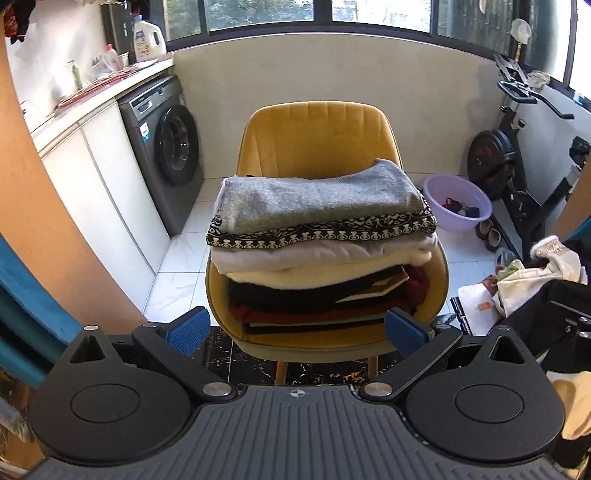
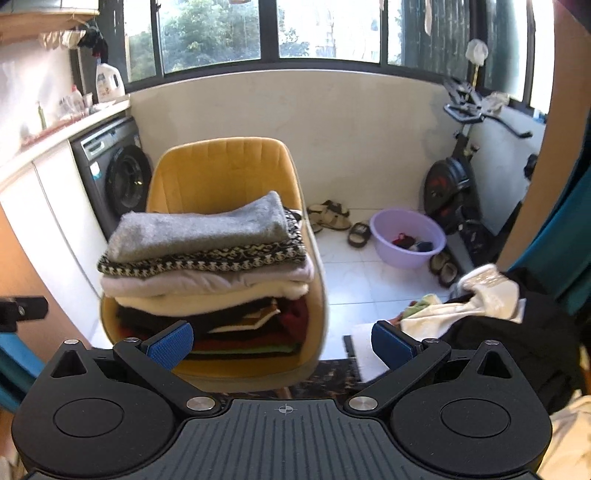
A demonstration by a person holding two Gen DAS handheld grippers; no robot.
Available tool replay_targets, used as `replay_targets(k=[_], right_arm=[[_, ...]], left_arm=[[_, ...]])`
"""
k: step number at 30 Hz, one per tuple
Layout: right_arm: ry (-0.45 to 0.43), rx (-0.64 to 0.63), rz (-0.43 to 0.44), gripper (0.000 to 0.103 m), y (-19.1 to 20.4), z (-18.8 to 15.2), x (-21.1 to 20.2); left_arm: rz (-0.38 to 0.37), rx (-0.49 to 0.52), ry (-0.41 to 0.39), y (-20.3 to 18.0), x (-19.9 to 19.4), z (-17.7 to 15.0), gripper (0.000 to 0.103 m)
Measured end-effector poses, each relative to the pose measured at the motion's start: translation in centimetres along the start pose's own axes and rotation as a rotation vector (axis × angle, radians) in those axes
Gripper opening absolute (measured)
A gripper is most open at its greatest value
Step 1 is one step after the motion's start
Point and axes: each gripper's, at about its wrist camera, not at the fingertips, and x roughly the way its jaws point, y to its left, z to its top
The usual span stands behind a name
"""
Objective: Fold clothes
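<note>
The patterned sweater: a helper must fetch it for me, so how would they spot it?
Find the yellow chair before the window wall; folded clothes are stacked on its seat. The patterned sweater lies second from top, under the plain grey knit. It alone is black with cream motifs.

This was a home laundry balcony. A grey front-loading washing machine (image 1: 168,147) stood under a white counter (image 1: 92,99) along the left wall, with a detergent jug (image 1: 149,40) at the counter's far end by the windows (image 1: 258,14). An exercise bike (image 1: 513,155) stood against the right wall, a purple basin (image 1: 458,203) and slippers (image 2: 332,218) on the white tiled floor (image 1: 177,266), and folded clothes (image 1: 321,243) were stacked on a yellow chair (image 1: 314,136).
</note>
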Motion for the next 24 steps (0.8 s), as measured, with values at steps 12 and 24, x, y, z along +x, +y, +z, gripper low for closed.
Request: replay_targets(k=[12,24], right_arm=[[0.050,0.074,-0.021,0.102,3.9,-2.2,-2.5],[0.084,0.096,-0.073,0.102,6.9,-4.1,-3.6]], left_arm=[[-0.080,0.119,0.056,0.8,0.3,-1.3,0.103],[-0.120,0.102,0.107,2.6,0.4,-2.6,0.103]])
